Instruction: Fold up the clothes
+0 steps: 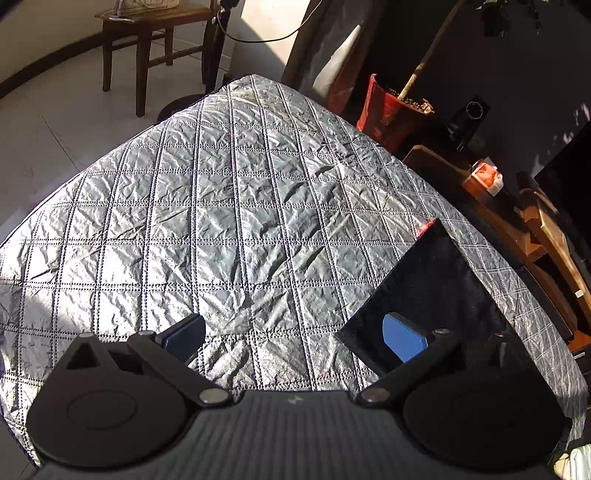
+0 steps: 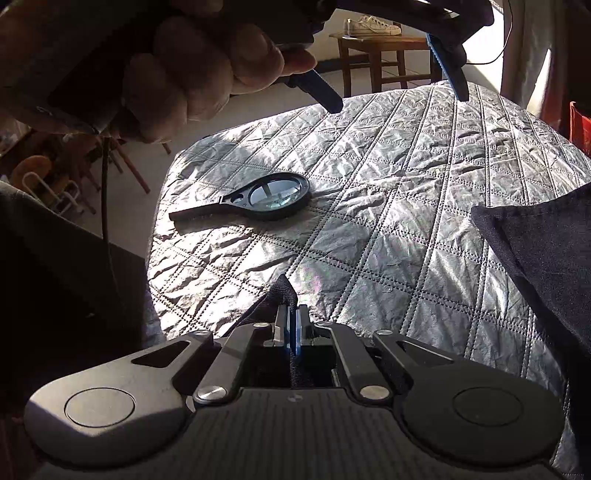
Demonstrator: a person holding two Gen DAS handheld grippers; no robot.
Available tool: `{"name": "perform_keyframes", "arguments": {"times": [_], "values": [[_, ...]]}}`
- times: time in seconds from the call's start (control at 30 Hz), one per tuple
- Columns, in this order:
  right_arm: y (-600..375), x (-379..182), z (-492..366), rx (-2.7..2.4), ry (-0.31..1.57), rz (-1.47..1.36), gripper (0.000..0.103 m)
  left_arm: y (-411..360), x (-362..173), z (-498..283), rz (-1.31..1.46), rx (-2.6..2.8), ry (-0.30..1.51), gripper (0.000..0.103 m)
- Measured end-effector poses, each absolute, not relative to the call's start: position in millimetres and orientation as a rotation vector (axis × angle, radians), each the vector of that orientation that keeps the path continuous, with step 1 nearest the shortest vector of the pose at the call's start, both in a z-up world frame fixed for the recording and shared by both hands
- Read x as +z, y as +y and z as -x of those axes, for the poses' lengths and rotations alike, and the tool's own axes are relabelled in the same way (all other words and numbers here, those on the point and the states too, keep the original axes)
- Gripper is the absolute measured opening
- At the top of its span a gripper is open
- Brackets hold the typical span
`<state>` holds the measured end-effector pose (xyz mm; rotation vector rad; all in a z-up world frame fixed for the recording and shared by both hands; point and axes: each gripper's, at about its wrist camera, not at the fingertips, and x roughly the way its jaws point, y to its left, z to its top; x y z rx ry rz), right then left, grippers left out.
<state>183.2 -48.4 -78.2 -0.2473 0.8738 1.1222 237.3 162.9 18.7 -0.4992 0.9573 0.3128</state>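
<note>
Right, the left gripper [image 1: 295,338] hangs above the quilted silver cover [image 1: 236,206] with its fingers spread wide, nothing between them. Its right blue pad [image 1: 404,338] sits over a folded dark garment [image 1: 436,291] that lies flat near the cover's right edge; whether the pad touches the cloth I cannot tell. The other pad floats over bare quilting.

Over on the right gripper [image 2: 291,332], the fingers are pinched tight together on a strip of dark denim cloth [image 2: 279,291], which rises in a point just past the tips and runs back between them toward the body of the tool. It is held low, close over the near edge of the cover [image 2: 388,221].

From that side the person's left hand [image 2: 207,70] shows high above the cover, knuckles curled around its tool, the two fingers of it angled down and splayed (one blue-edged [image 2: 448,70], catching the sun).

A black magnifying glass [image 2: 258,199] lies on the cover, well left of a dark fabric corner [image 2: 543,251] at the cover's right side. Beyond the far edge stands a wooden stool [image 2: 380,55] with a pale shoe [image 2: 373,26] on it.
</note>
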Motion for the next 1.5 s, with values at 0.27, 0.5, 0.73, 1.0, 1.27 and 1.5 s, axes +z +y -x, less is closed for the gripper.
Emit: {"name": "perform_keyframes", "arguments": {"times": [0.27,0.5,0.73,1.0,1.27,1.5], "values": [[-76.4,-64.7,-201.9,0.851,0.779,0.104,0.028,159.1,18.8,-239.5,0.501,0.325,0.955,0.102],[-135.0,-57.0,-186.6,0.489,0.691,0.023,0.067,149.7,17.7,-241.5,0.485,0.293,0.964,0.102],[-350.3,-69.0,-112.9,-0.282,0.705,-0.222,0.07,138.0,17.1,-241.2,0.455,0.252,0.976,0.102],[-479.1,-119.9,-67.7,-0.487,0.786,-0.638,0.074,111.9,11.8,-248.0,0.433,0.219,0.997,0.102],[-470.0,-131.3,-73.8,-0.374,0.739,-0.676,0.013,53.4,11.4,-257.0,0.324,-0.007,1.023,0.102],[-449.8,-87.9,-39.4,-0.327,0.736,-0.365,0.013,7.3,16.2,-251.3,0.15,-0.15,0.996,0.102]]}}
